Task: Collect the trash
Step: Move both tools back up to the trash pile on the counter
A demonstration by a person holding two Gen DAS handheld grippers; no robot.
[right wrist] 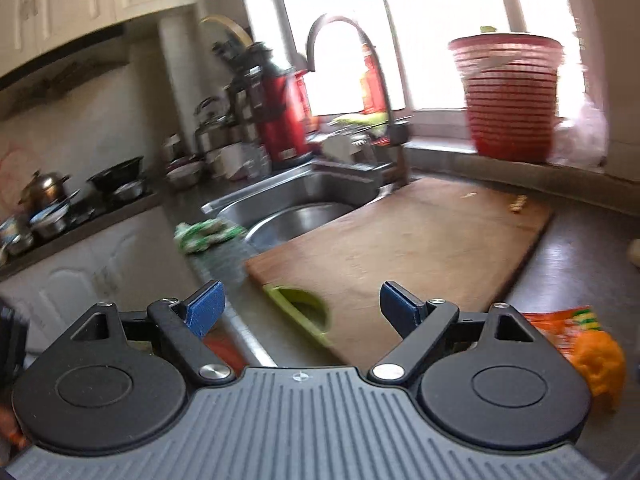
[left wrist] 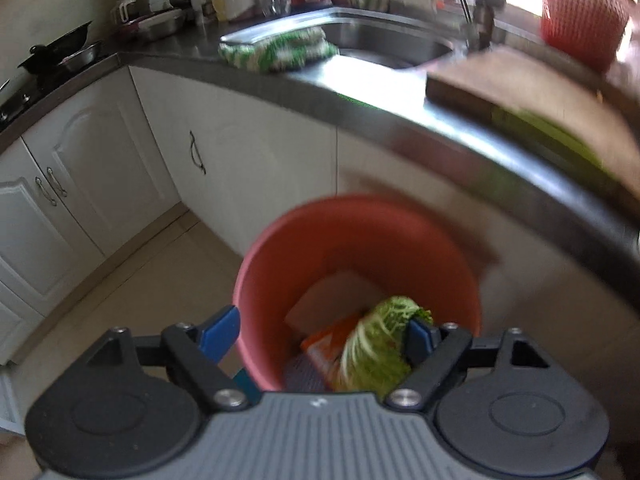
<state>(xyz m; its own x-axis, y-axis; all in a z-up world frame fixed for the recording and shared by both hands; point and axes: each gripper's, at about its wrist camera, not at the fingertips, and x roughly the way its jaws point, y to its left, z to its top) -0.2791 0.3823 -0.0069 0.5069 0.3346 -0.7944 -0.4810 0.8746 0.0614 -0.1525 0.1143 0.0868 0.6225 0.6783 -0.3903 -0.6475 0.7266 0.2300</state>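
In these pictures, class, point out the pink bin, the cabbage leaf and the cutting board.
pink bin (left wrist: 400, 236): left wrist view, inner back wall.
cabbage leaf (left wrist: 372, 356): left wrist view, leaf middle.
cutting board (right wrist: 404, 248): right wrist view, bare top.

The left gripper (left wrist: 320, 330) hangs wide open above a round pink plastic bin (left wrist: 356, 280) on the floor; a green cabbage leaf (left wrist: 376, 344), an orange wrapper (left wrist: 328, 340) and white paper (left wrist: 332, 296) lie inside.
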